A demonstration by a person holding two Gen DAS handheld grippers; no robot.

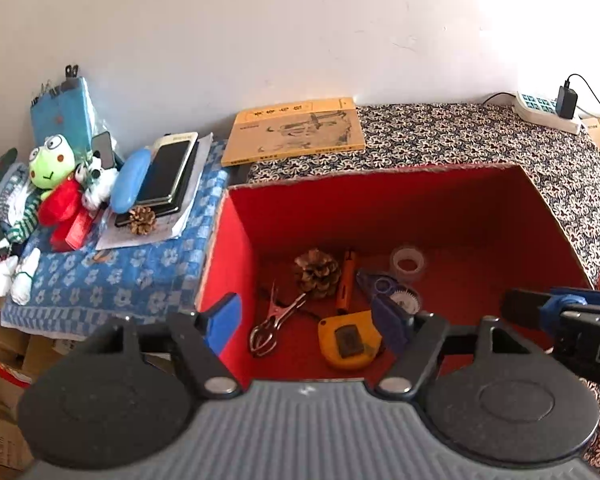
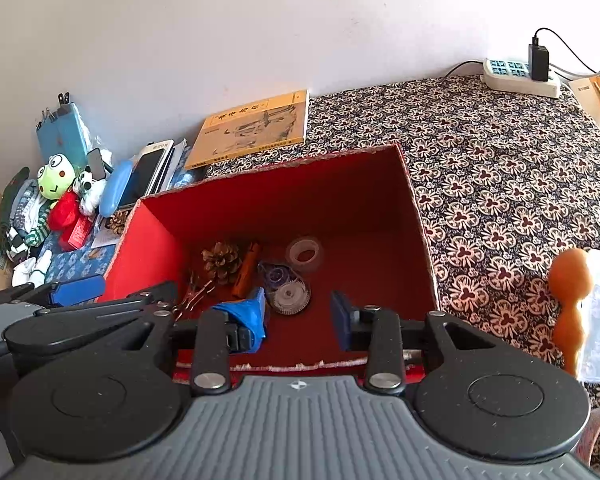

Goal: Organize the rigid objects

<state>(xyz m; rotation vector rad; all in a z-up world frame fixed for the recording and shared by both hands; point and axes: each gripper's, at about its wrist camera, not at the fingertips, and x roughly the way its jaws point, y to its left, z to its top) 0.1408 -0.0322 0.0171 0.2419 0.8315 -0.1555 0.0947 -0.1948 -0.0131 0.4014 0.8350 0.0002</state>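
A red cardboard box stands open on the patterned cloth. Inside lie a pine cone, an orange cutter, a clear tape roll, a correction tape, a metal clip and a yellow tape measure. My left gripper hangs open over the box's near left part, its left finger outside the wall, nothing between the pads. My right gripper is open over the box's near edge, holding nothing.
Left of the box, a blue cloth carries a second pine cone, a blue glasses case, phones and plush toys. A yellow book lies behind the box. An orange gourd and a power strip are on the right.
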